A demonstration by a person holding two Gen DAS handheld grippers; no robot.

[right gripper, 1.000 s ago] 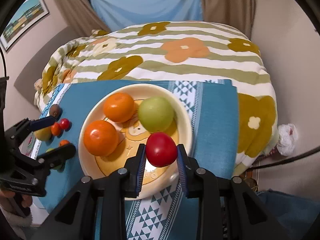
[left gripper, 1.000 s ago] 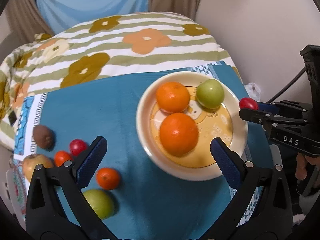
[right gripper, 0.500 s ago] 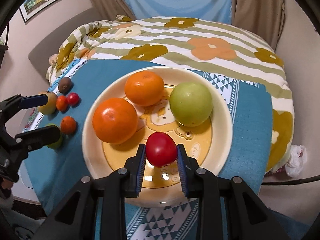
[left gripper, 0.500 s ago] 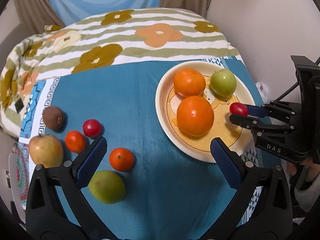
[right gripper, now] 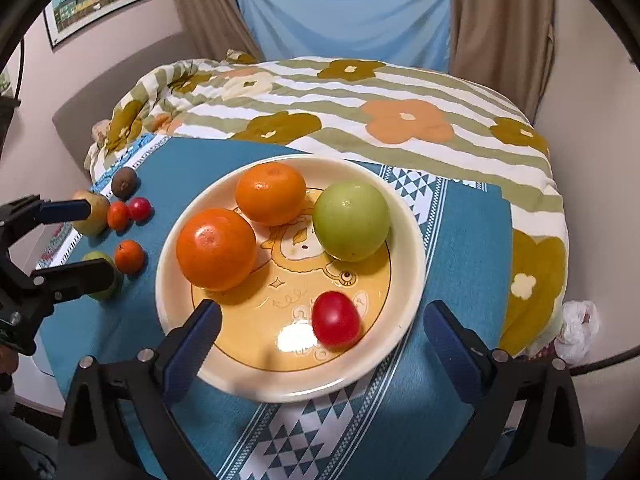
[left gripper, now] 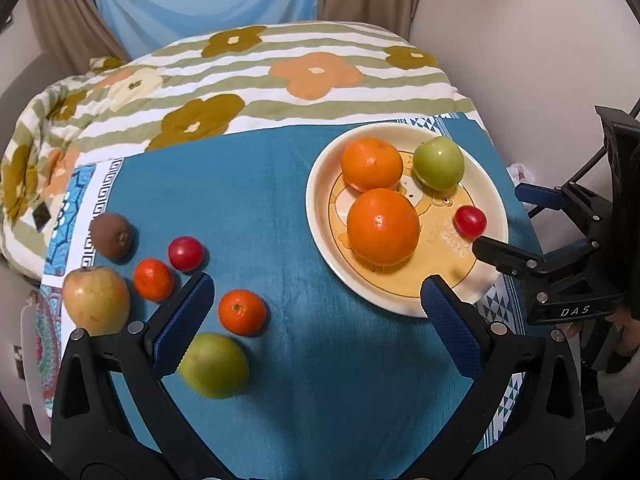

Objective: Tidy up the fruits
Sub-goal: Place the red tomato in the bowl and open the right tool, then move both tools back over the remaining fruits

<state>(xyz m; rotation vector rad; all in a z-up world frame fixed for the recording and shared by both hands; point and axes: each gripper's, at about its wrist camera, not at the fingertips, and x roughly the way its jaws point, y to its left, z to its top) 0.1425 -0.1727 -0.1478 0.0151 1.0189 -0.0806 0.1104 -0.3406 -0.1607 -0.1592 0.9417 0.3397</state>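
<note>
A cream plate (right gripper: 412,240) (left gripper: 316,216) on the blue cloth holds two oranges (right gripper: 216,248) (right gripper: 270,194), a green apple (right gripper: 351,221) and a small red tomato (right gripper: 335,319) (left gripper: 471,222). My right gripper (right gripper: 322,332) is open and empty, its jaws wide on either side of the tomato, which lies free on the plate. My left gripper (left gripper: 316,312) is open and empty above the cloth. Loose fruit lies left of the plate: a small orange (left gripper: 242,312), a green fruit (left gripper: 214,364), a red tomato (left gripper: 185,253), another small orange (left gripper: 153,279), a yellow apple (left gripper: 96,300) and a kiwi (left gripper: 111,236).
A flower-patterned striped blanket (left gripper: 280,80) covers the far part of the surface. A wall (left gripper: 520,40) stands close on the right. A white plastic bag (right gripper: 576,332) lies beyond the right edge.
My right gripper opened and let the red tomato go onto the plate. My left gripper drew back from the plate, bringing the loose fruit into view.
</note>
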